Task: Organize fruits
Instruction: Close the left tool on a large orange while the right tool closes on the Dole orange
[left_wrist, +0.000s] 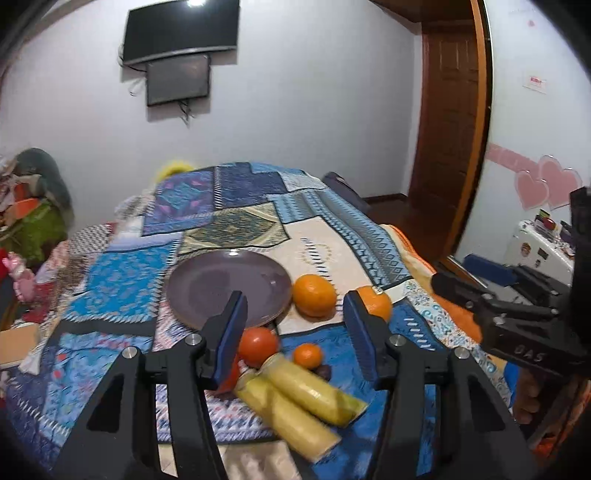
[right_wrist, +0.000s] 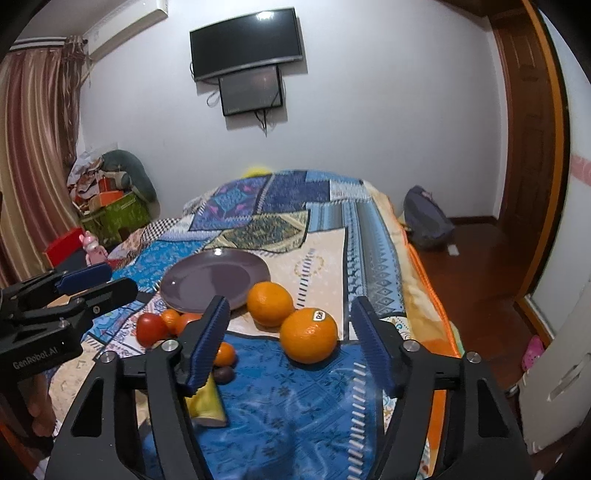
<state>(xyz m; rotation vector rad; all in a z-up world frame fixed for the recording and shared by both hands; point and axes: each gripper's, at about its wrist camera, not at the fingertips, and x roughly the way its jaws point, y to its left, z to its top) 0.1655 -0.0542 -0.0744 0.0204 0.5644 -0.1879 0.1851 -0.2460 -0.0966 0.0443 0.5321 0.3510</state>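
Both tongs hover over the bed, jaws apart: left tongs (left_wrist: 295, 317) above the bananas (left_wrist: 295, 398), right tongs (right_wrist: 290, 328) facing an orange (right_wrist: 308, 336) near the bed's right edge.

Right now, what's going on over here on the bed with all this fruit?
A person holds a two-finger tool in each hand over a patchwork quilt. Both are open and empty: the left tool hangs above the tomato and bananas, the right tool frames the stickered orange. The purple plate holds nothing, so no fruit has been sorted onto it yet.
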